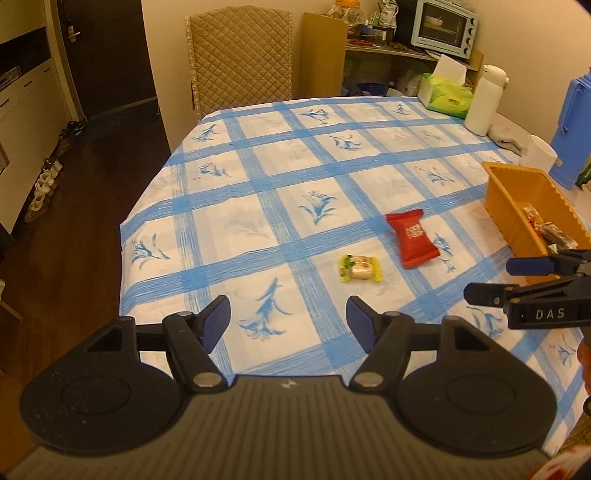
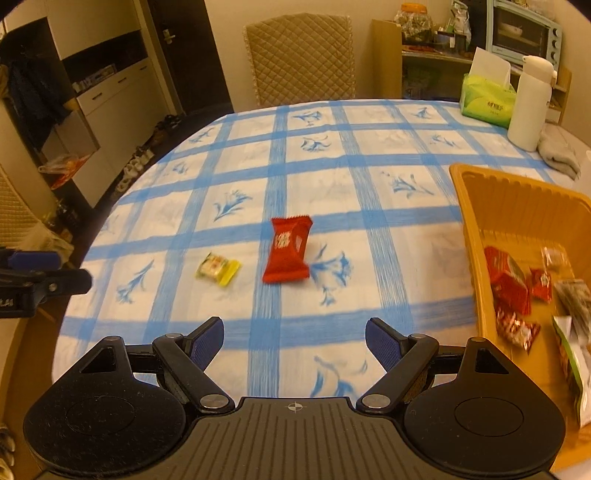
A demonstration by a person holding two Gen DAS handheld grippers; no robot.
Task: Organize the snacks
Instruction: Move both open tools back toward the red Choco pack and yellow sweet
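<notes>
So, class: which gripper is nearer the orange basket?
Right. The right gripper hangs open beside the orange basket; the left gripper, also open, sits farther out, past the right one.

This was a home dining room. A table (image 1: 258, 177) under a blue-checked cloth stood with a quilted-cover chair (image 1: 238, 55) at the top centre, a toaster oven (image 1: 445, 27) on cluttered shelves at upper right, and shoes (image 1: 44, 184) lined along the left floor.

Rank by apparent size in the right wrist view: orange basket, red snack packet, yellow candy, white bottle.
1. orange basket
2. white bottle, though it stands farther from the camera
3. red snack packet
4. yellow candy
</notes>
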